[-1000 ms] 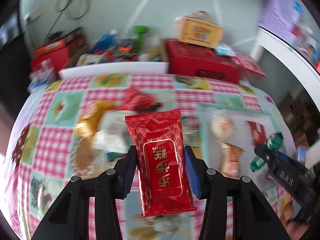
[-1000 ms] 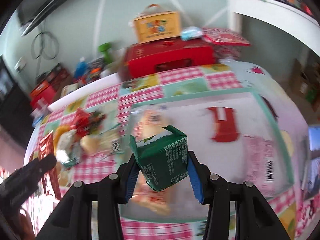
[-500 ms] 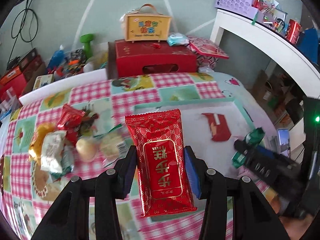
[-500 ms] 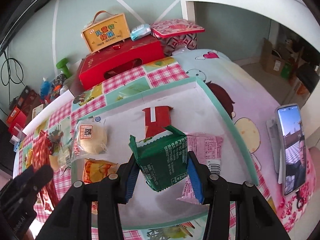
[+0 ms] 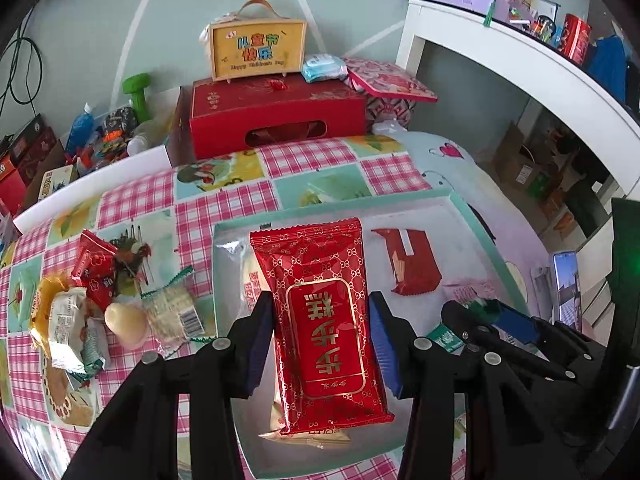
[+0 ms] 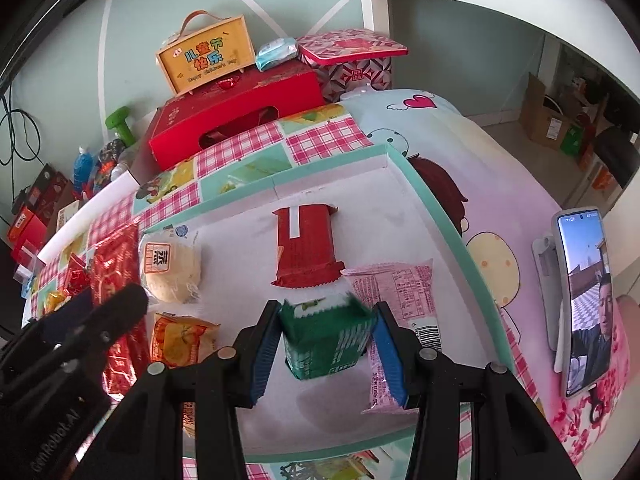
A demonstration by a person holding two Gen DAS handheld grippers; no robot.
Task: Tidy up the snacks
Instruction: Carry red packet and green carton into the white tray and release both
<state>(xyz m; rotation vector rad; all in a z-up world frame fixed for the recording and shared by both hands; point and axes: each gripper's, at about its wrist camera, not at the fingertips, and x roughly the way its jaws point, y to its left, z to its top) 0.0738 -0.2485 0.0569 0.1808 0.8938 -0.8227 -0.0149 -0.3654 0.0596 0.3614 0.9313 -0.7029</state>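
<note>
Checked pink cloth covers the tabletop, where a white tray with a mint-green rim lies. Over the tray, the left claw is closed on a red gold-patterned snack pack, held upright. Beside it, the right claw grips a green snack packet low over the tray floor, near a red wrapper, a pink packet and a round bun. More snacks lie piled on the cloth left of the tray.
</note>
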